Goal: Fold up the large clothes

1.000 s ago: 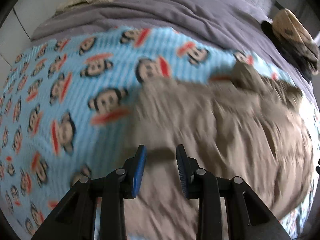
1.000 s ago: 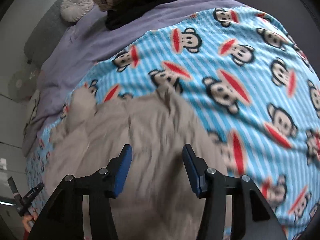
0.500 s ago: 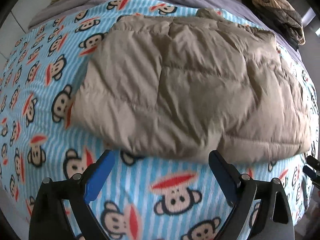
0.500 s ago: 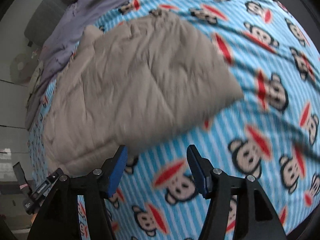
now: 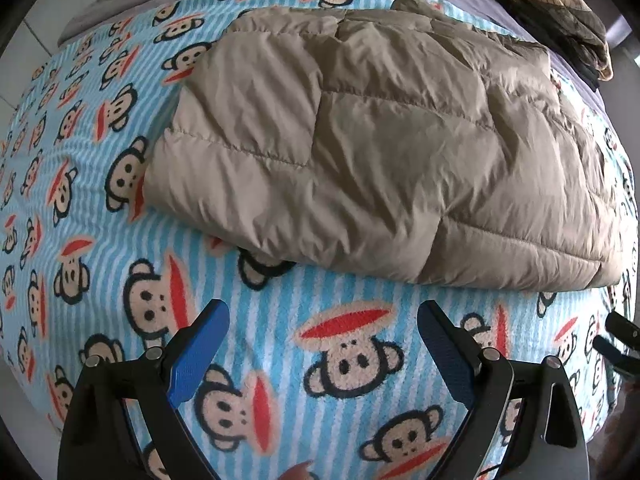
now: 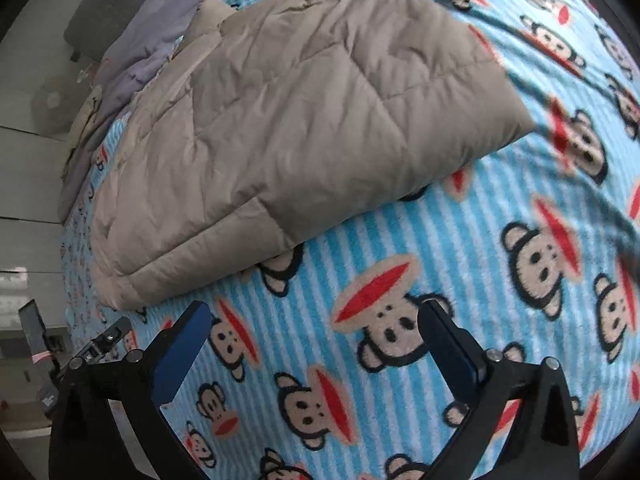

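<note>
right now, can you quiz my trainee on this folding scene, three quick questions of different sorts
1. True or false: the left gripper grips the beige puffer jacket.
2. What lies under the jacket? A) a bare mattress B) the blue monkey-print blanket C) a wooden table
3. What is between the fingers of the right gripper, whose jaws are opening?

Key:
1. False; its jaws stand open over the blanket.
2. B
3. Only blanket; the jacket lies beyond its fingertips.

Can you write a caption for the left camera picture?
Folded tan puffy jacket on a monkey blanket, open left gripper above.
</note>
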`<move>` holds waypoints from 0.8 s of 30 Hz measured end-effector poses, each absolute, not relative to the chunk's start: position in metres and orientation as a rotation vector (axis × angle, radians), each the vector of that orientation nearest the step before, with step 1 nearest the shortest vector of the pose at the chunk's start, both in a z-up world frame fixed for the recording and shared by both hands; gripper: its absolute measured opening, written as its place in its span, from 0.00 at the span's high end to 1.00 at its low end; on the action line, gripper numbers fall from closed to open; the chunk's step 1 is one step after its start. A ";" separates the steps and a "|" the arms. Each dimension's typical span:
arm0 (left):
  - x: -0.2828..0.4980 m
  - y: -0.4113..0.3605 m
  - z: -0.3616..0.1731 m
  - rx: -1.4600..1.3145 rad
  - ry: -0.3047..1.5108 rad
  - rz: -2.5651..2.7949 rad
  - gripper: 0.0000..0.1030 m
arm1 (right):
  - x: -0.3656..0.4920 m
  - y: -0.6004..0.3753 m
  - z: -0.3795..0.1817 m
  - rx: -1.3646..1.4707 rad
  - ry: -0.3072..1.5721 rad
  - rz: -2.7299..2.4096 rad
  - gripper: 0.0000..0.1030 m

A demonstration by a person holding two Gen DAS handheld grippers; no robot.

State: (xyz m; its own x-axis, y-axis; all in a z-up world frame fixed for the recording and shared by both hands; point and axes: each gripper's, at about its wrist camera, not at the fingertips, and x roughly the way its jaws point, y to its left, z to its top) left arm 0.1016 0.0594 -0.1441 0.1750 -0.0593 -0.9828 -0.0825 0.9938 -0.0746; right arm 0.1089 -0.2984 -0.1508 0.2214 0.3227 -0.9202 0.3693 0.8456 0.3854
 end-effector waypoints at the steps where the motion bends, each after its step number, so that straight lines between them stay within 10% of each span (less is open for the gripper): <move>1: 0.102 0.060 -0.145 -0.119 1.396 0.021 0.07 | 0.110 -0.298 -0.154 0.631 1.380 -0.026 0.00; 24: 0.141 0.151 -0.183 -0.772 1.364 -0.162 0.07 | 0.120 -0.338 -0.197 1.212 1.232 0.084 0.00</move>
